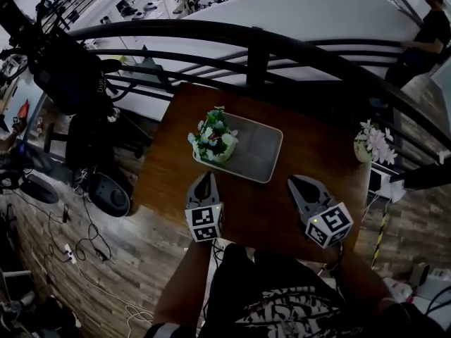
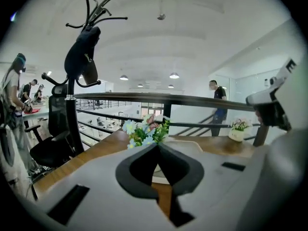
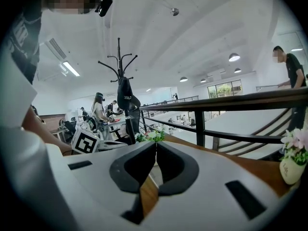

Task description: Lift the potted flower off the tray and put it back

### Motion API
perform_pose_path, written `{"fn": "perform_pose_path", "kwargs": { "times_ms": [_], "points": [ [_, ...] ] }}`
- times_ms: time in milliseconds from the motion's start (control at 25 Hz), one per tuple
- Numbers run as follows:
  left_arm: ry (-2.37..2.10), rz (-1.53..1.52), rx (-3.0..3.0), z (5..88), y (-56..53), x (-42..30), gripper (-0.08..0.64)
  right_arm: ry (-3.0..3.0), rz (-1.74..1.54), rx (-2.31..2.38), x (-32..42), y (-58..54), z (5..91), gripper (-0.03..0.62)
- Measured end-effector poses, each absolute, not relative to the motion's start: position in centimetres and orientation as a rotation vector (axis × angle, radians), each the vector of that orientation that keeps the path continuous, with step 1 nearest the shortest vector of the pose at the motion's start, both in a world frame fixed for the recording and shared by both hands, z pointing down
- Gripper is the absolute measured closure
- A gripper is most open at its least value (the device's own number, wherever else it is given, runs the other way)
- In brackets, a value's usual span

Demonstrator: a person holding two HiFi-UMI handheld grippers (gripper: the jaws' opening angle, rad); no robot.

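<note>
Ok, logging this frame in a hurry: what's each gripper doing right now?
Left gripper: shut, holding nothing.
Right gripper: shut, holding nothing.

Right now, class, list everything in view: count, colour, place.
table: one, brown wood, centre
tray: one, grey, mid-table
potted flower: one, white-blue blooms, tray's left end
second potted flower: one, pink, table's right edge
railing: one, black, beyond the table
coat stand: one, black, left of table
bystander: one, dark clothes, beyond railing
left gripper: one, grey, shut, empty, over near table edge
right gripper: one, grey, shut, empty, beside it
</note>
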State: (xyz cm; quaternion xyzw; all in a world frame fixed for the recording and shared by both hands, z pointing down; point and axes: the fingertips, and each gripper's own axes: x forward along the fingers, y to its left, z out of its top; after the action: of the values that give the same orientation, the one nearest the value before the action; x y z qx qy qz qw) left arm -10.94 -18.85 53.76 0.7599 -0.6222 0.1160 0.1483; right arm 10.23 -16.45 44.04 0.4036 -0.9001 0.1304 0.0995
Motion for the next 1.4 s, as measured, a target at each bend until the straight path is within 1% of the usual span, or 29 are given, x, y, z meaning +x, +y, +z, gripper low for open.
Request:
{"fn": "perform_pose_path", "kwargs": {
  "times_ms": [120, 400, 600, 800, 1000, 1400],
  "points": [
    [-1.789, 0.237, 2.159, 51.3, -17.7, -9.7, 0.551, -2.676, 0.371, 1.170, 11.1, -15.7, 43.7, 0.594],
    [-1.784, 0.138, 2.181, 46.6, -15.6, -5.6, 0.552, -2.662, 0.350, 1.168, 13.8, -15.2, 43.1, 0.594],
    [-1.794, 0.117, 2.176, 44.7, -13.1, -3.1, 0.551, -2.671, 0.307, 1.171, 15.0, -13.7, 42.5, 0.594],
    [-1.825, 0.167, 2.238, 43.6, -11.3, -0.9, 0.552, -2.700, 0.237, 1.161, 14.2, -12.2, 42.5, 0.594],
    [-1.785, 0.176, 2.259, 43.5, -11.3, -0.5, 0.552, -2.728, 0.221, 1.131, 13.1, -11.6, 42.2, 0.594],
    [-1.789, 0.175, 2.258, 43.5, -11.4, -0.9, 0.551, -2.713, 0.249, 1.142, 13.2, -11.5, 42.5, 0.594]
  ]
}}
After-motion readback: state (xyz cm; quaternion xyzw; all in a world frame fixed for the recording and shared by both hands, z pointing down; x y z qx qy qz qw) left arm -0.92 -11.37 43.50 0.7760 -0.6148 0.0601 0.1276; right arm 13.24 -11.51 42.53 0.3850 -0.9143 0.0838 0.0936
